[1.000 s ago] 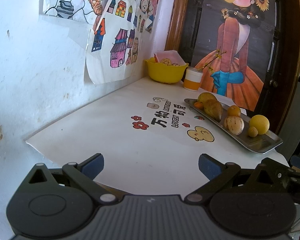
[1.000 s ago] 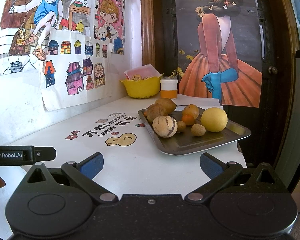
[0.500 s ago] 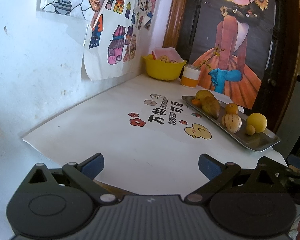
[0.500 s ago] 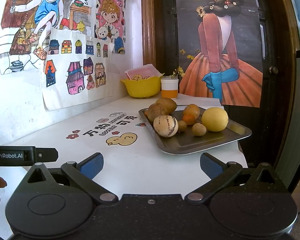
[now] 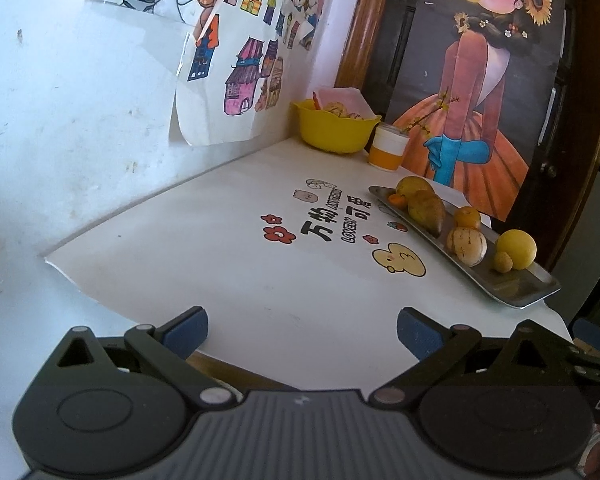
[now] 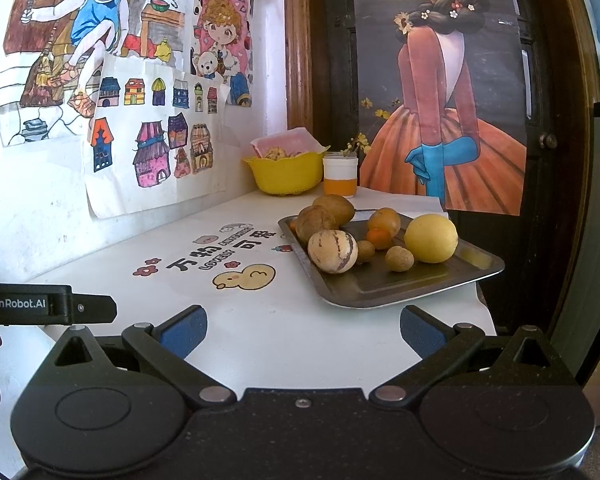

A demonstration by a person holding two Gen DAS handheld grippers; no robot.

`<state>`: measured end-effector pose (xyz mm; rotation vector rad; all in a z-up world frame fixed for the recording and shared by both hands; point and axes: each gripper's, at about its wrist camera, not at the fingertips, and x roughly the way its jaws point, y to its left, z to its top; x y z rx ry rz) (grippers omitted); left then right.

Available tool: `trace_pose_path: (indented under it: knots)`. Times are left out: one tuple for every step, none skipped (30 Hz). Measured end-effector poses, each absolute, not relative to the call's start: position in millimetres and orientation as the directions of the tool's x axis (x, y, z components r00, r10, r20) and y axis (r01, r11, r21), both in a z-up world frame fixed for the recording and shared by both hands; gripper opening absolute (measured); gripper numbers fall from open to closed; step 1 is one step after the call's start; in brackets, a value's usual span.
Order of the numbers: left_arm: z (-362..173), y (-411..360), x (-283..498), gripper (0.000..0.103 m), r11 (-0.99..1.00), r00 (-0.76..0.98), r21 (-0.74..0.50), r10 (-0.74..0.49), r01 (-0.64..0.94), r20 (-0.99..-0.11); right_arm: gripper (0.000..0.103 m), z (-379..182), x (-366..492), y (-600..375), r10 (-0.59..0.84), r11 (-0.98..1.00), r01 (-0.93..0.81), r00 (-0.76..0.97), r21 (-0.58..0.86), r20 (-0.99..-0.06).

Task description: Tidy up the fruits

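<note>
In our left view, the left gripper (image 5: pixel 302 326) hangs spread and empty over the table (image 5: pixel 220 264); the fruits sit on the tray (image 5: pixel 512 294), far right. In our right view, the right gripper (image 6: pixel 303 326) gapes empty just short of the tray (image 6: pixel 364 292), where a lemon (image 6: pixel 431 239) touches a small nut (image 6: pixel 399 258).

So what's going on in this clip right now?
A person holds a tool in each hand at the near edge of a white table. Both the left tool and the right tool are open and empty, touching nothing. The fruits, including a large yellow fruit and a striped melon, all sit on a metal tray. A yellow bowl stands at the back by the wall. Sorting has not visibly started.
</note>
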<state>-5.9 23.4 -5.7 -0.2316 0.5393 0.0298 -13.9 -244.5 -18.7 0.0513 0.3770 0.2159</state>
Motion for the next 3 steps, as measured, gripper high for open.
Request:
trace_pose_path:
  knots:
    - [-5.4,23.6,-5.6,0.103,0.973,0.858,-0.210,-0.031,-0.090,-0.513,0.102,-19.2,-14.5,-244.0,0.220,0.976,-0.201,0.907,0.089,-0.359]
    - [-5.4,23.4,-5.8,0.103,0.974,0.858,-0.209,-0.030,-0.091,-0.513,0.102,-19.5,-15.0,-243.5,0.220,0.975,-0.202,0.907,0.089,-0.360]
    - [-5.3,23.2,-5.9,0.103,0.974,0.857,-0.209,-0.030,-0.091,-0.514,0.102,-19.4,-15.1,-243.2,0.220,0.976,-0.201,0.906,0.089,-0.361]
